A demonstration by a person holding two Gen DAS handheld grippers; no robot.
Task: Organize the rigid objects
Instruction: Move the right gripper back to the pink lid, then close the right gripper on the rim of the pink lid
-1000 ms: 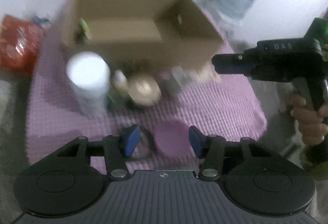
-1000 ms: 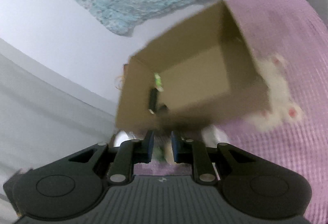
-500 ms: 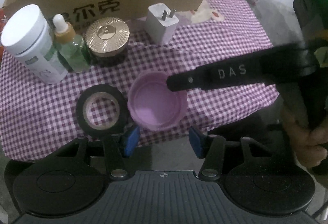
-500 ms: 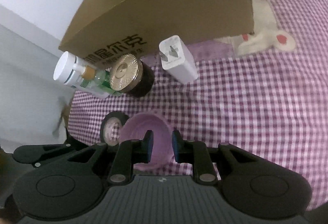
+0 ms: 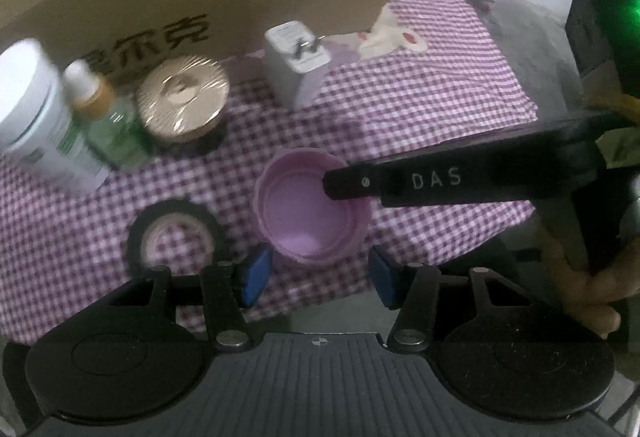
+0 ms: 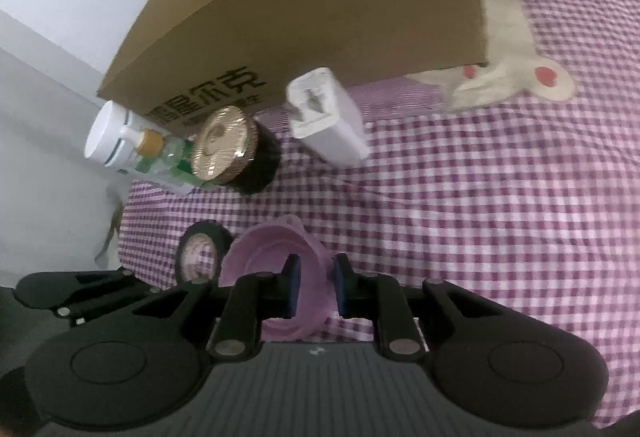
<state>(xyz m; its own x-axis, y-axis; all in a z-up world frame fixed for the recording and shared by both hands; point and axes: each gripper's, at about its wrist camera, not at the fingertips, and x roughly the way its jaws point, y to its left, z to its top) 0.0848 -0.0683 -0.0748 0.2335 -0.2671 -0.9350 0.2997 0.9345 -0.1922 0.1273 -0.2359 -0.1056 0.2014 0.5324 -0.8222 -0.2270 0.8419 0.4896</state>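
The purple lid (image 6: 276, 269) lay upturned near the checked cloth's (image 6: 460, 205) near edge, beside a tape roll (image 6: 198, 255). My right gripper (image 6: 314, 283) was closing on its rim wall; my left gripper (image 5: 316, 275) hung apart, empty.

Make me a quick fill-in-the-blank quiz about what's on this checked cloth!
1. The right claw is closing on the wall of the ____ cup.
2. Beside the cup lies a black roll of ____.
3. The jar has a ____-coloured lid.
4. Behind the white charger stands a ____ box.

Missing words: purple; tape; gold; cardboard
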